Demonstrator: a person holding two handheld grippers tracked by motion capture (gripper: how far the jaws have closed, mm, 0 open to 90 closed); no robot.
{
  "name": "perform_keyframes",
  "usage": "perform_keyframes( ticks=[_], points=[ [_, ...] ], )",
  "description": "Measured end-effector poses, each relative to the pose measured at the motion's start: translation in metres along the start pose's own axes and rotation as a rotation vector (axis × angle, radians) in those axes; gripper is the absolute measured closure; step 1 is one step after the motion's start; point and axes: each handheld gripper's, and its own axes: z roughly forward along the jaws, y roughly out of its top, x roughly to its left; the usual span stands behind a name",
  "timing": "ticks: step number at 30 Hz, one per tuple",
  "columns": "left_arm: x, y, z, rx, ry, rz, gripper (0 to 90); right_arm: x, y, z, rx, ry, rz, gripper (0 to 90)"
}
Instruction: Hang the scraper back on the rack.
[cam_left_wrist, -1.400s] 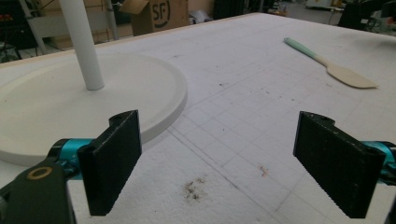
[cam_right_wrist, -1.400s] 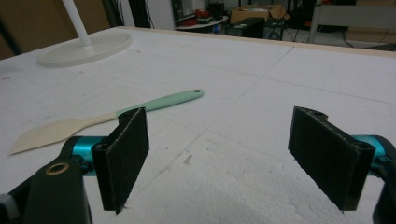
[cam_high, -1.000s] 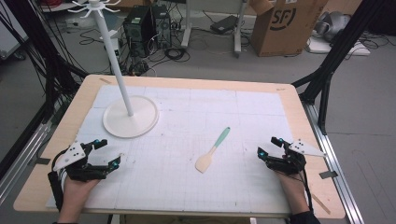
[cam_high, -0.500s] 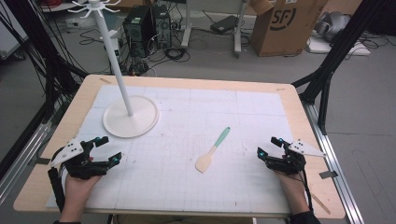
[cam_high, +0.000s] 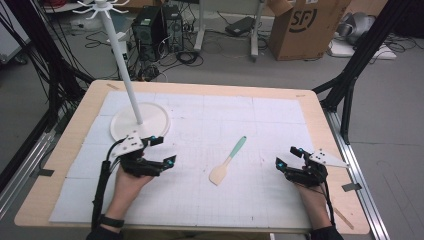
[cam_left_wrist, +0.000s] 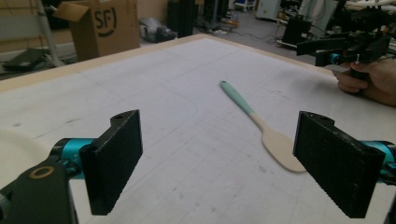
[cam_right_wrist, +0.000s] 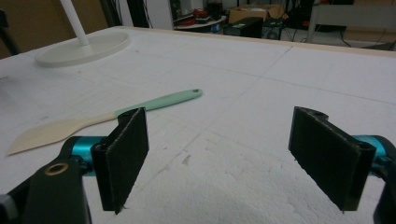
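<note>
A spatula (cam_high: 227, 161) with a teal handle and a cream blade lies flat on the white mat near the middle of the table. My left gripper (cam_high: 162, 150) stands open to its left, just in front of the stand's base, with nothing between its jaws. In the left gripper view the spatula (cam_left_wrist: 261, 128) lies ahead between the open jaws of the left gripper (cam_left_wrist: 219, 158), blade end nearer. My right gripper (cam_high: 286, 156) rests open to the right of the spatula, apart from it. In the right gripper view the spatula (cam_right_wrist: 107, 116) sits beyond the left jaw of the right gripper (cam_right_wrist: 219, 154).
A white stand with a round base (cam_high: 140, 121) and a tall pole (cam_high: 122, 65) occupies the back left of the mat. The white foam mat (cam_high: 250, 115) covers most of the wooden table (cam_high: 320, 115). A cardboard box (cam_high: 300, 25), computers and cables lie on the floor beyond.
My left gripper has moved right and a little forward, toward the spatula and close to the stand's base. The right gripper and the spatula have stayed put.
</note>
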Motion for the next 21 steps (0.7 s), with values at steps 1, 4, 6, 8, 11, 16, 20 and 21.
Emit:
perform_keyframes(
  ticks=[1, 4, 6, 8, 11, 16, 20, 21],
  points=[
    [-0.002, 0.001, 0.008, 0.013, -0.014, -0.004, 16.3, 0.000, 0.000, 0.000, 0.001, 0.001, 0.001, 19.2],
    [-0.009, 0.005, 0.030, 0.037, -0.041, -0.009, 16.3, 0.000, 0.000, 0.000, 0.000, -0.001, -0.005, 19.2],
    [-0.012, 0.006, 0.044, 0.057, -0.051, -0.018, 16.3, 0.000, 0.000, 0.000, -0.001, -0.001, -0.003, 19.2],
    [-0.016, 0.008, 0.058, 0.077, -0.051, -0.014, 16.4, 0.000, 0.000, 0.000, 0.001, -0.001, -0.002, 19.2],
    [-0.022, 0.009, 0.077, 0.097, -0.056, -0.019, 16.9, 0.000, 0.000, 0.000, 0.001, -0.002, 0.000, 19.2],
    [-0.034, 0.007, 0.109, 0.159, -0.086, -0.014, 18.6, 0.000, 0.000, 0.000, 0.001, 0.000, 0.000, 19.2],
    [-0.044, 0.006, 0.133, 0.224, -0.085, -0.013, 22.8, 0.000, 0.000, 0.000, 0.001, 0.000, 0.001, 19.2],
    [-0.046, 0.005, 0.139, 0.236, -0.086, -0.007, 24.8, 0.000, 0.000, 0.000, 0.001, -0.001, 0.001, 19.2]
  ],
)
